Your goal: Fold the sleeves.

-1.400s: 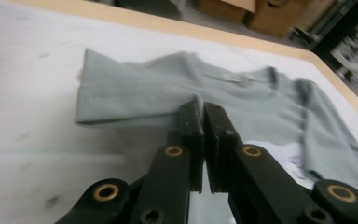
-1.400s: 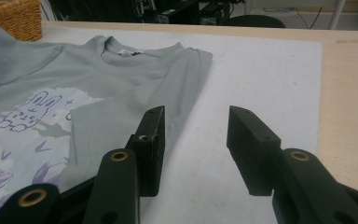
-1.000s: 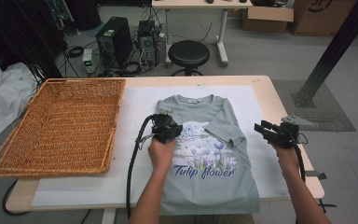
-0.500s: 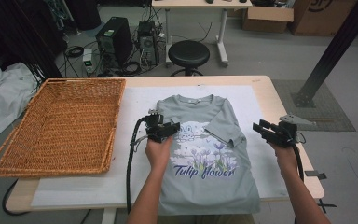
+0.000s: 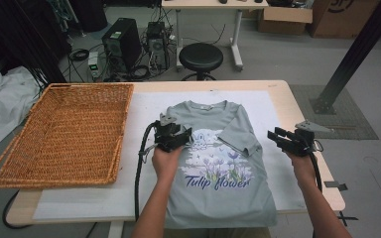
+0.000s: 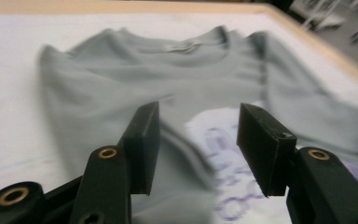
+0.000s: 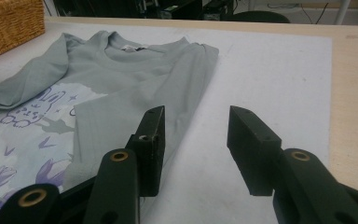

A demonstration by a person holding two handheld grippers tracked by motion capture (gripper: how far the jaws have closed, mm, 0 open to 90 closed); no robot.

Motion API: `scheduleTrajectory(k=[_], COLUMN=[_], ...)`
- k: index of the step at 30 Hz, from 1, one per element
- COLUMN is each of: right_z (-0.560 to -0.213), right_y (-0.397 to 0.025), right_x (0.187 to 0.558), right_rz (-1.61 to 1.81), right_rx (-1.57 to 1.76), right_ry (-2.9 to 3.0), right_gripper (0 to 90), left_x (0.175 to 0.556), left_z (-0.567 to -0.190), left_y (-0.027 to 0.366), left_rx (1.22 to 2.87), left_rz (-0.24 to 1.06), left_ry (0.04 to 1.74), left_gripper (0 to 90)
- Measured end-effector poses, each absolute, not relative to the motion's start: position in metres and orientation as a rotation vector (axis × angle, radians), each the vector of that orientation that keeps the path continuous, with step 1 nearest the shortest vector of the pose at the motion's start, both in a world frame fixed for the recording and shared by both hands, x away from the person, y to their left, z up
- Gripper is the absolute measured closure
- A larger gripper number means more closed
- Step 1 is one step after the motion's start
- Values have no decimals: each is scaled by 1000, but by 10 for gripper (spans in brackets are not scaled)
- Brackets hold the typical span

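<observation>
Both tongs gape empty: left gripper [image 5: 181,136] over the grey printed cotton T-shirt [image 5: 223,198] mid-table, right gripper [image 5: 278,138] at its three o'clock. Left gripper view: soft, limp cloth. Right gripper view: folded sleeve edge [image 7: 135,121] suits pinching.

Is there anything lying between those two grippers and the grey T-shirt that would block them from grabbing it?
Nothing visible does. The left gripper hangs open right over the T-shirt, near its chest print. The right gripper is open just past the shirt's folded sleeve, with bare white mat between them. The wicker basket sits off to the side.
</observation>
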State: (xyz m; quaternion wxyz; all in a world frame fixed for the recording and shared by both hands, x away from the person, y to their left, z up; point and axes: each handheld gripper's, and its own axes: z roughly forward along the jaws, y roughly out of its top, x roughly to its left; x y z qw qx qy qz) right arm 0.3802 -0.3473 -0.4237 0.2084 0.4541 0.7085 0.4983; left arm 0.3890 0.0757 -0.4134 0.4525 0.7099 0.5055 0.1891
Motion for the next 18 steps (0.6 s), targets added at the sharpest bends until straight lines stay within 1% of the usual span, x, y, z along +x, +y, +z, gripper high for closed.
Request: scheduleTrajectory(k=[2, 6, 8, 11, 15, 18], right_z=[-424, -424, -423, -423, -423, -423], right_y=[-347, -345, -344, -344, -344, -344], right_x=[380, 380, 380, 379, 379, 379], right_rz=[1385, 1380, 1376, 1376, 1375, 1374], right_rx=[1263, 1259, 1255, 1255, 1250, 1250], right_ry=[1974, 1980, 1983, 1982, 1986, 1992], right_gripper=[572, 574, 574, 573, 571, 569], left_x=[393, 399, 402, 404, 402, 397], left_z=[-418, -426, -429, -433, -437, -437], left_y=[77, 76, 74, 68, 56, 47], left_rx=[1794, 1869, 1897, 1929, 1988, 2042], left_rz=[463, 552, 568, 585, 586, 590], left_ry=[1269, 1299, 1309, 1324, 1289, 1205], left_gripper=[510, 568, 596, 609, 612, 616])
